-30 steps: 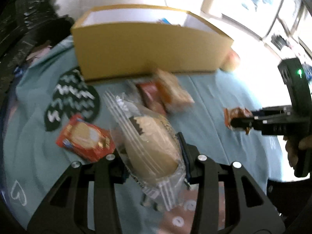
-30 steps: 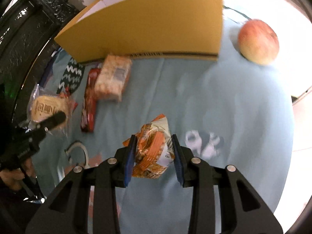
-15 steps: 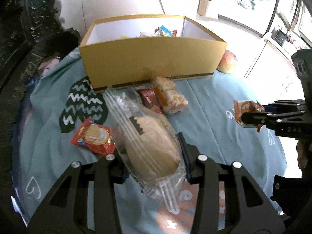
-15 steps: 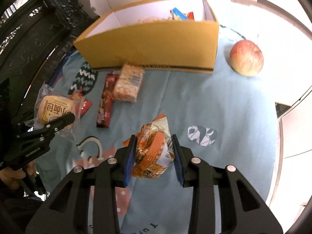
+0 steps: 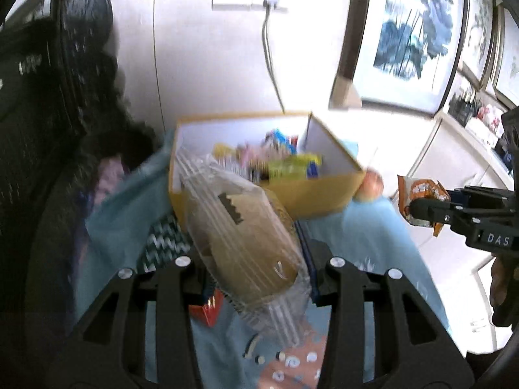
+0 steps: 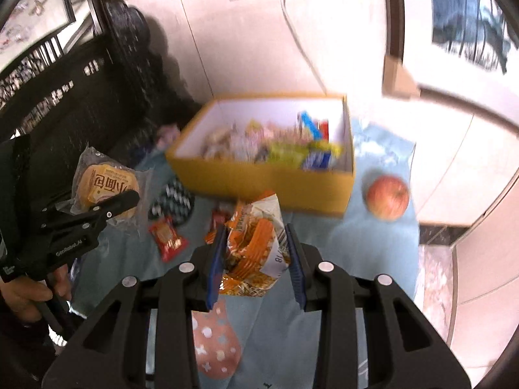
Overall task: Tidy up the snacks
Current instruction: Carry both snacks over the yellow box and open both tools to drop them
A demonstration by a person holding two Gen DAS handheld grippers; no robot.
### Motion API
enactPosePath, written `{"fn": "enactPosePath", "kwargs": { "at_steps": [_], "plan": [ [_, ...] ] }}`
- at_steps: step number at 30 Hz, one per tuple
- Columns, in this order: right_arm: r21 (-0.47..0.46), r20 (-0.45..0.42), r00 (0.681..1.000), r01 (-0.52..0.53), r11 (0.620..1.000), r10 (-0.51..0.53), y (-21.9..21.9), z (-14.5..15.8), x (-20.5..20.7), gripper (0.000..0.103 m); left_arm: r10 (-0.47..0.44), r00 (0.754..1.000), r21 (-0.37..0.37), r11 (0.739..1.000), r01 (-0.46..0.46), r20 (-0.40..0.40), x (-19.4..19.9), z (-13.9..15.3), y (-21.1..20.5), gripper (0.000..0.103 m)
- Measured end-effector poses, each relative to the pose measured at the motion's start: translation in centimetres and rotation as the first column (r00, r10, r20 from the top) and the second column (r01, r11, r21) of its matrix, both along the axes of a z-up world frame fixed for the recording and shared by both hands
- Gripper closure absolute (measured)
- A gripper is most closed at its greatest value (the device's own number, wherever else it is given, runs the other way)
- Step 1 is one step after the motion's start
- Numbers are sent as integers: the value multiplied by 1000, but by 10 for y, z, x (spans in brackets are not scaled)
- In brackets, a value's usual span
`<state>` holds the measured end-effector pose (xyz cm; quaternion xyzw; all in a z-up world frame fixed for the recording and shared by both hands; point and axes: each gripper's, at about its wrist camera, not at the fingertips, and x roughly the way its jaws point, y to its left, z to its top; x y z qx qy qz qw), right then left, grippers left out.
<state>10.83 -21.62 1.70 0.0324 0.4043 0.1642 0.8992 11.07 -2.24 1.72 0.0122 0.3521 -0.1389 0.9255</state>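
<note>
My left tool (image 5: 256, 259) is clamped on a clear bag with a round bun (image 5: 246, 236), which fills the middle of the left wrist view and hides part of the yellow box (image 5: 324, 194) behind it. In the right wrist view the same bag sits at the left edge, pinched between the left tool's black fingers, with my hand (image 6: 29, 291) on the handle below.

My right tool (image 6: 256, 253) grips an orange and white snack packet (image 6: 256, 243) between its blue pads, in the lower centre of that frame. From the left wrist view this packet shows at the right edge.

The yellow box lies in the upper middle of both views, open at the top and already holding a blurred heap of wrapped snacks (image 6: 275, 149). It stands on a tabletop covered with a light blue cloth (image 6: 340, 259). An apple (image 6: 387, 197) rests just beside the box's right corner. A red packet (image 6: 168, 238) lies on the cloth, left of the right tool.
</note>
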Motion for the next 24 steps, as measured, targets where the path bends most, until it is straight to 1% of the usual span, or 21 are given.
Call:
{"fn": "enactPosePath", "kwargs": {
  "at_steps": [1,3,6,9,14,17,19,21,22,24],
  "plan": [
    [2,12,1000,3,1000,-3,-1,7,1,67,4,1000,-1,1000,-4,22,1,11,0,60],
    [11,35,999,10,1000,-11,-4,18,3,67,5,999,0,1000,-5,46,2,23,-1,60],
    [13,56,998,18,1000,-18,-7,28,3,67,-1,997,-3,1000,1,72,0,34,-3,60],
    [14,59,998,20,1000,-21,-9,29,4,67,-10,997,-1,1000,10,75,-2,37,-6,61],
    [17,42,999,20,1000,-21,-9,23,4,67,-20,998,5,1000,20,55,1,30,-8,60],
    [14,30,999,16,1000,-17,-8,20,10,67,-12,999,8,1000,12,33,11,22,-9,60],
    [10,20,1000,15,1000,-15,-7,17,14,67,0,1000,44,999,0,13,19,12,-6,60],
    [20,3,1000,16,1000,-16,-8,10,15,67,6,1000,72,997,-4,-29,21,-6,-2,52],
    [28,-10,1000,16,999,-16,-8,4,14,67,21,998,89,996,-16,-53,19,-23,2,43],
    [38,-33,999,20,999,-18,-8,-8,11,67,37,994,127,992,-24,-99,12,-55,7,42]
  ]
}}
